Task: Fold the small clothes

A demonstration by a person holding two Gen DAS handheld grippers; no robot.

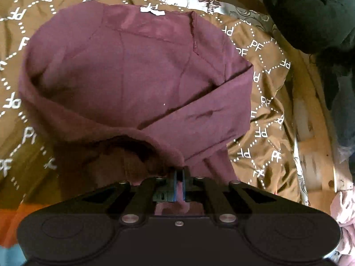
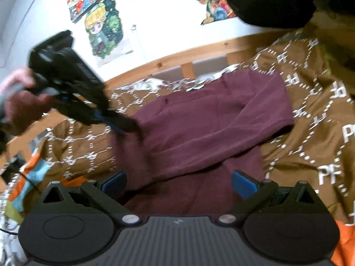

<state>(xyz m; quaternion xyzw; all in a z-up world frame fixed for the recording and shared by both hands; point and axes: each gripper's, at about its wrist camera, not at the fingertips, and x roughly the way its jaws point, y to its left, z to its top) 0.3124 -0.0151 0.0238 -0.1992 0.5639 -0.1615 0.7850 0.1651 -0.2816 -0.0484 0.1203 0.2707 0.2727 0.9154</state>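
Maroon garment [image 1: 133, 77], a small long-sleeved top, lies partly folded on the brown patterned bedspread [image 1: 266, 133] of the bed, towards the edge bounded by the wooden bed frame [image 2: 168, 62]; one sleeve is laid across the body. The left gripper [image 1: 179, 173] has its jaws closed on a pinch of the garment's near edge, which rises in a raised loop of fabric just ahead of the blue pads. The right gripper [image 2: 178, 184] hangs over the garment's other side with jaws spread wide and nothing between them; its pads stand apart from the cloth. In the right wrist view a hand [image 2: 20, 97] carries the left gripper, blurred. Risks, as judged: the pinch appears to take only a thin bite of cloth, so a quick pull could let it slip out; dragging the held edge may carry the crossed sleeve out of place and undo the fold; with the right jaws not pinning the cloth, the whole garment may slide on the bedspread instead of creasing. A dark bundle [image 1: 310, 15] lies well apart, near the bed's far corner.
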